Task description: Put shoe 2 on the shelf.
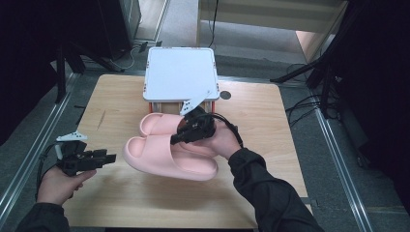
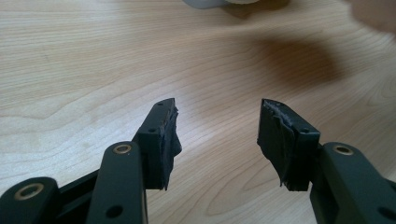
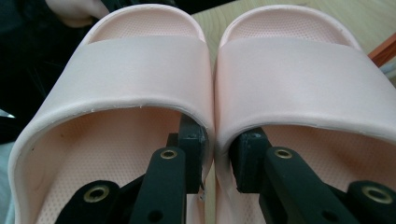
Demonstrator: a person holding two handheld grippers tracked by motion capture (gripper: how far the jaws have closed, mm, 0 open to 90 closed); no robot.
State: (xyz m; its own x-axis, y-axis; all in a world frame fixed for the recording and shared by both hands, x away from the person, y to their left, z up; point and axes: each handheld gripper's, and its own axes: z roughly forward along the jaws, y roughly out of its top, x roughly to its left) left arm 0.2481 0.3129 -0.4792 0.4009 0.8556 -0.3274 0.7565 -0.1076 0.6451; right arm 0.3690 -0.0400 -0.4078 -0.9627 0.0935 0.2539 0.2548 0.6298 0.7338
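Two pink slide sandals are pinched together by the right gripper, one jaw inside each, inner walls pressed between. They are held side by side over the wooden table, long axes running left-right in the high view, toes toward its left. The left gripper is held apart near the table's left edge, jaws spread and empty.

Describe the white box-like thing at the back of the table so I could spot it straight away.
Start at the wooden table and look to its far edge, beyond the pair of pink slippers. There stands a white stand with a flat square top and rounded corners, on short legs. It is the one white, raised thing on the table.
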